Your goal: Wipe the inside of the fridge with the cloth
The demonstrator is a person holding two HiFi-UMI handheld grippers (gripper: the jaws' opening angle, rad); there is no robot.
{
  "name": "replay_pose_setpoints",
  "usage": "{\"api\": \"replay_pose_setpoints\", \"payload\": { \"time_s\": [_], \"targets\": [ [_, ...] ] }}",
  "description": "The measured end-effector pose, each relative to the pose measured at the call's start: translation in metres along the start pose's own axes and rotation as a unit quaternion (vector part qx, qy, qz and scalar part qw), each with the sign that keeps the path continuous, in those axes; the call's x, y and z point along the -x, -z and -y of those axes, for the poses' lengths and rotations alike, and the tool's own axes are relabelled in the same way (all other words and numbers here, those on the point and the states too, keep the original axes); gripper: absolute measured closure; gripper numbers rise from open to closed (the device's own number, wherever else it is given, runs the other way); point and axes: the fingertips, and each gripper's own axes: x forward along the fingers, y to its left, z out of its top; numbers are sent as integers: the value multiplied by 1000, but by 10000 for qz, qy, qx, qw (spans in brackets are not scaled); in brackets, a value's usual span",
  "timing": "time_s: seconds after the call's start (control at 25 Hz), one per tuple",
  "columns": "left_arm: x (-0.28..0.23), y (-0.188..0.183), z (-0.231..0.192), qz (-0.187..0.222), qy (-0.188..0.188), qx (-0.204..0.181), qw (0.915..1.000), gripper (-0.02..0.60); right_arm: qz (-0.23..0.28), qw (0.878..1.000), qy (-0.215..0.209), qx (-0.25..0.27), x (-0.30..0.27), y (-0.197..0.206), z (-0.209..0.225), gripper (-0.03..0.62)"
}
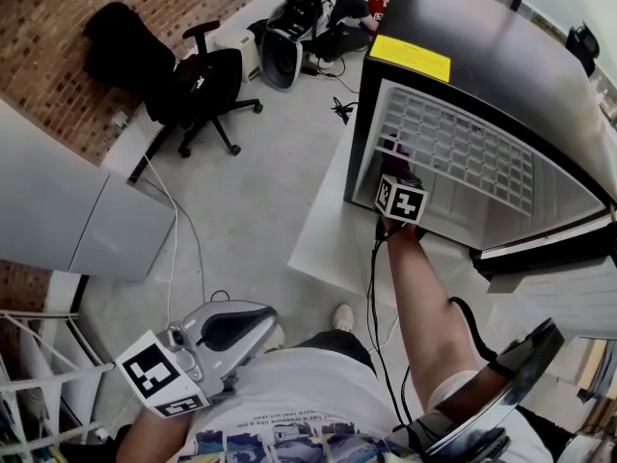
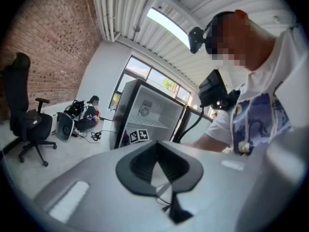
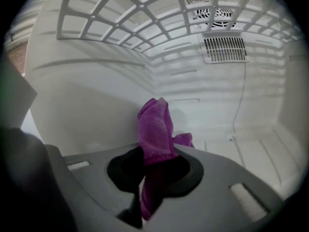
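Right gripper (image 3: 155,166) pinches purple cloth (image 3: 155,129) in fridge (image 3: 87,100), clear only in its own view; left gripper (image 2: 155,148) jaws together & empty.

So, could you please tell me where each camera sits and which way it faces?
Head view: worn on the head, looking steeply down at the open fridge and floor; shows the right forearm, right tongs and left tongs.
Left gripper view: on the left tongs, facing up at fridge and person; its jaws are together, empty.
Right gripper view: on the right tongs inside the fridge, facing the back wall vent; jaws shut on the purple cloth.
Shared: head and left gripper views both show the fridge and office chair.
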Motion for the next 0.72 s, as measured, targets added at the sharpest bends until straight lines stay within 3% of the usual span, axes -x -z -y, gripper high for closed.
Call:
{"api": "replay_pose_setpoints", "payload": {
  "time_s": [0.16, 0.4, 0.72],
  "targets": [
    [5, 1, -2, 5, -77, 16, 10000, 574, 143, 9976, -511, -434, -3, -4, -25, 542],
    [5, 0, 3, 16, 0, 3, 10000, 574, 248, 9903, -867, -1060, 8, -4, -31, 542],
    [-13, 6, 17, -147, 583, -10, 9982, 574, 711, 9895, -598, -1109, 63, -22, 9, 542]
  ]
}}
